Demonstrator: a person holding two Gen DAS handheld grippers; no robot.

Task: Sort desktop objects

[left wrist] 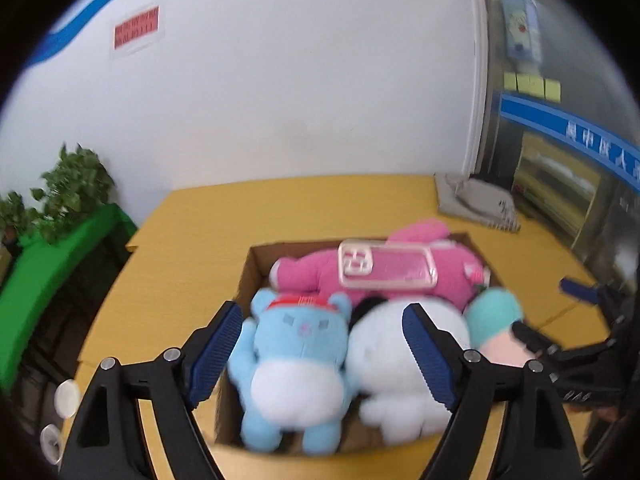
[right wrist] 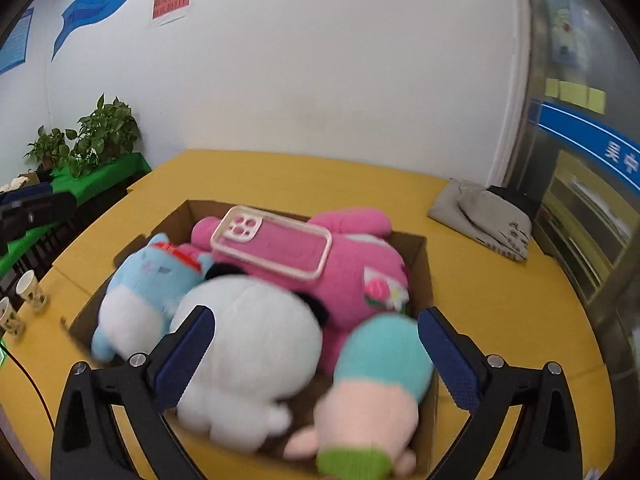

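Note:
A cardboard box [left wrist: 250, 268] [right wrist: 420, 248] on the yellow table holds several plush toys. A blue bear [left wrist: 294, 364] [right wrist: 140, 292] lies at the left, a white plush [left wrist: 400, 368] [right wrist: 248, 356] in the middle, a teal-and-peach doll [left wrist: 496, 328] [right wrist: 376, 388] at the right, a pink rabbit [left wrist: 380, 280] [right wrist: 352, 272] behind. A clear phone case [left wrist: 386, 266] [right wrist: 272, 244] rests on the rabbit. My left gripper [left wrist: 322, 348] is open above the blue bear and white plush. My right gripper [right wrist: 316, 354] is open above the white plush and doll. Neither holds anything.
A folded grey cloth bag [left wrist: 476, 202] [right wrist: 484, 216] lies at the table's far right corner. Paper cups [right wrist: 24, 288] stand at the left edge. A green-covered stand with plants [left wrist: 60, 232] [right wrist: 96, 148] is left of the table. A white wall is behind.

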